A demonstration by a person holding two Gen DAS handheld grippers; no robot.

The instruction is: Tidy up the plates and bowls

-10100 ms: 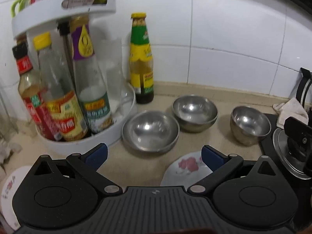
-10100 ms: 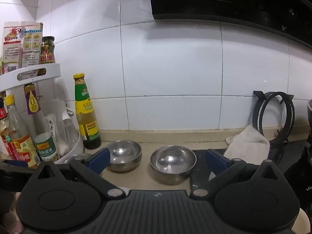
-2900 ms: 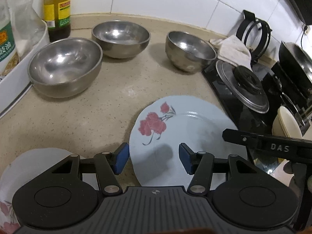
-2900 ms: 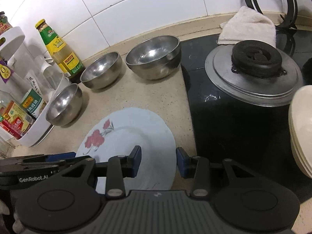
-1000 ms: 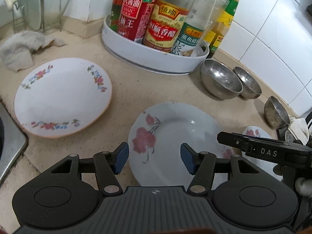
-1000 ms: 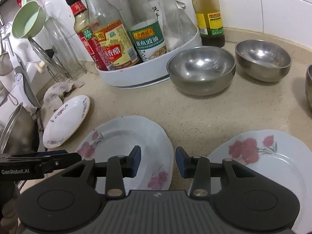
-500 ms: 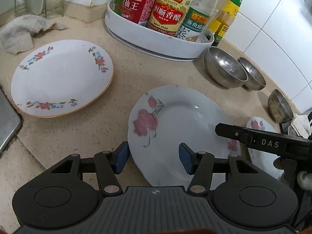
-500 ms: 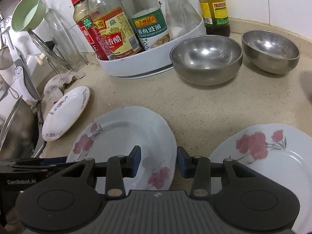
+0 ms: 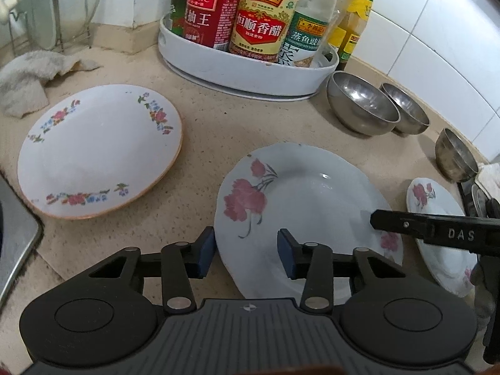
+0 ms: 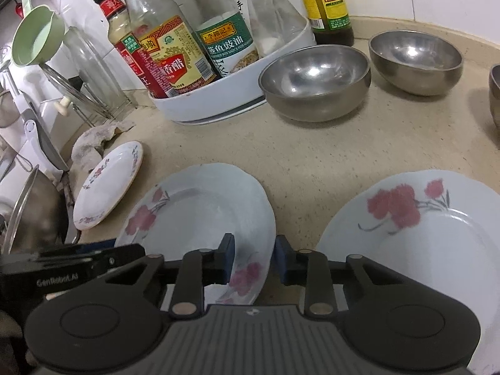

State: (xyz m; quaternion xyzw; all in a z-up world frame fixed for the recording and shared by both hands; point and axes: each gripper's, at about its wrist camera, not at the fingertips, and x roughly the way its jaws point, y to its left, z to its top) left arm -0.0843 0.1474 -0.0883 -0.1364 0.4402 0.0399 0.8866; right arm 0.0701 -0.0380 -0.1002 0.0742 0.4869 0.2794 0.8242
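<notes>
Your left gripper [image 9: 247, 251] has its fingers apart around the near left edge of the pale plate [image 9: 300, 206] with red flowers, but not closed on it. Your right gripper [image 10: 253, 261] also has its fingers apart, across the near right edge of the same plate [image 10: 200, 215]. The plate lies on the counter [image 9: 203, 131] between a rimmed plate [image 9: 97, 150] on the left and another flower plate [image 10: 415, 234] on the right. Three steel bowls [image 10: 315, 81] stand far, beside the bottle tray [image 9: 247, 72].
</notes>
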